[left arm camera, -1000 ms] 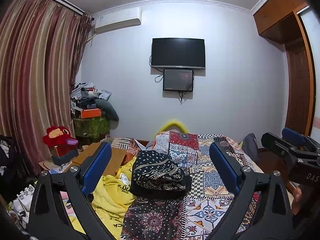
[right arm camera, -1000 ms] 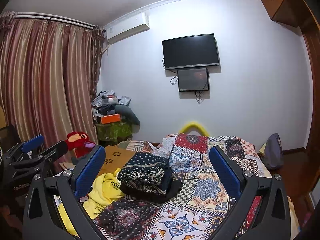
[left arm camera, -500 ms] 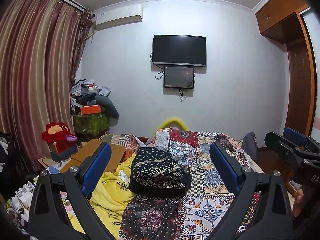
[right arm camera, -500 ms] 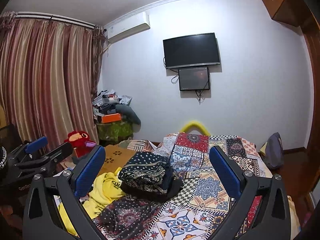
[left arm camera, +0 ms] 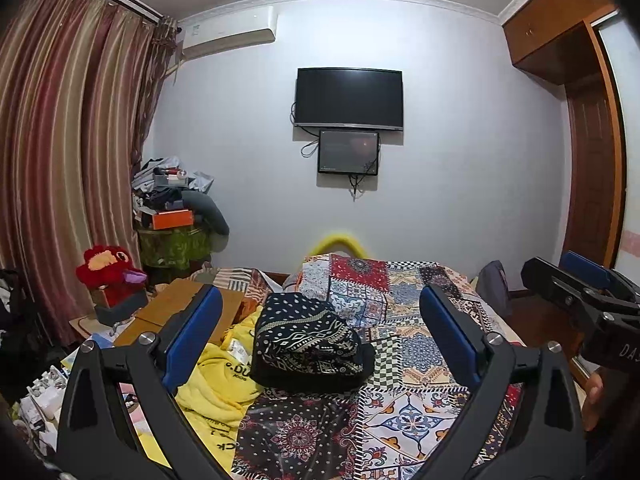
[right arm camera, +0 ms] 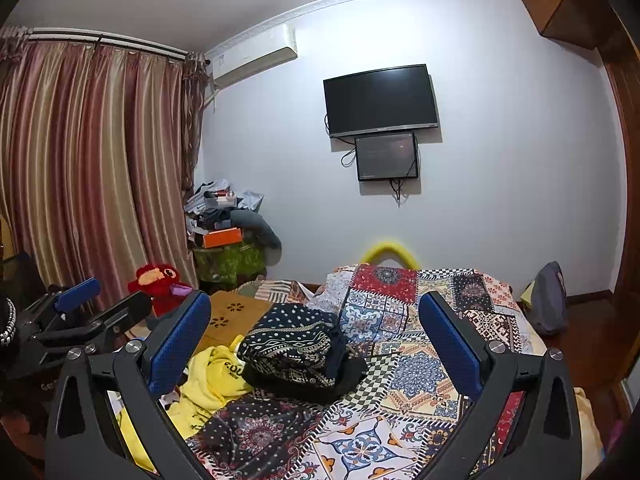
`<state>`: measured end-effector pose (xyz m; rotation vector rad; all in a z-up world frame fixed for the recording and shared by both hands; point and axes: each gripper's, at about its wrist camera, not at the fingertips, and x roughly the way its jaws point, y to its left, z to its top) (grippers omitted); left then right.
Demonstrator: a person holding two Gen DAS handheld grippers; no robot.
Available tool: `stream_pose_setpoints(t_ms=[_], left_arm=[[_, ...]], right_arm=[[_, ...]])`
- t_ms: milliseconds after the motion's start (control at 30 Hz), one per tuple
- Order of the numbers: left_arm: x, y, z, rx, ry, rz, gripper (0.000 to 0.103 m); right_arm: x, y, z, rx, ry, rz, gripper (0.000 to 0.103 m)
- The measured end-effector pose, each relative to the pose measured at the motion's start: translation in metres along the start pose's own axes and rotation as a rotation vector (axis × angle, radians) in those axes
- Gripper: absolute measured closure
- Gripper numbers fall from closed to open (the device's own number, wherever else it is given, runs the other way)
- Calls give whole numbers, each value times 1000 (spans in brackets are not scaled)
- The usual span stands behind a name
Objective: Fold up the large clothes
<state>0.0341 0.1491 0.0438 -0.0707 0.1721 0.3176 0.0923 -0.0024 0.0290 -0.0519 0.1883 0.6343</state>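
Note:
A folded dark patterned garment [left arm camera: 308, 340] [right arm camera: 294, 346] lies on the patchwork bedspread [left arm camera: 404, 320] [right arm camera: 404, 320], on top of a black piece of cloth. A crumpled yellow garment [left arm camera: 218, 388] [right arm camera: 208, 380] lies to its left. My left gripper [left arm camera: 320, 336] is open, held above the bed, nothing between its blue pads. My right gripper [right arm camera: 316, 340] is open too, also empty, raised short of the folded garment. Each gripper shows at the edge of the other's view: the right one [left arm camera: 576, 288], the left one [right arm camera: 92, 312].
A red plush toy [left arm camera: 108, 268] sits on a box at the left by the striped curtains [left arm camera: 60, 160]. A cluttered green stand [left arm camera: 172, 240] is in the corner. A TV [left arm camera: 348, 98] hangs on the far wall. A wooden wardrobe [left arm camera: 592, 160] is on the right. A grey bag [right arm camera: 550, 298] leans beside the bed.
Both grippers have tilted up and drawn back slightly, so the bed sits lower in both views. Neither has opened or shut; the clothes lie unmoved.

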Motion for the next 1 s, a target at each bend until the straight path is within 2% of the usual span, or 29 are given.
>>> stream_pose_setpoints(t_ms=[200, 1000], left_arm=[[2, -5, 1, 13, 7, -24, 3], [1, -12, -3, 19, 15, -32, 3]], right_arm=[[0, -3, 0, 5, -1, -5, 0], [2, -9, -2, 23, 20, -18, 0]])
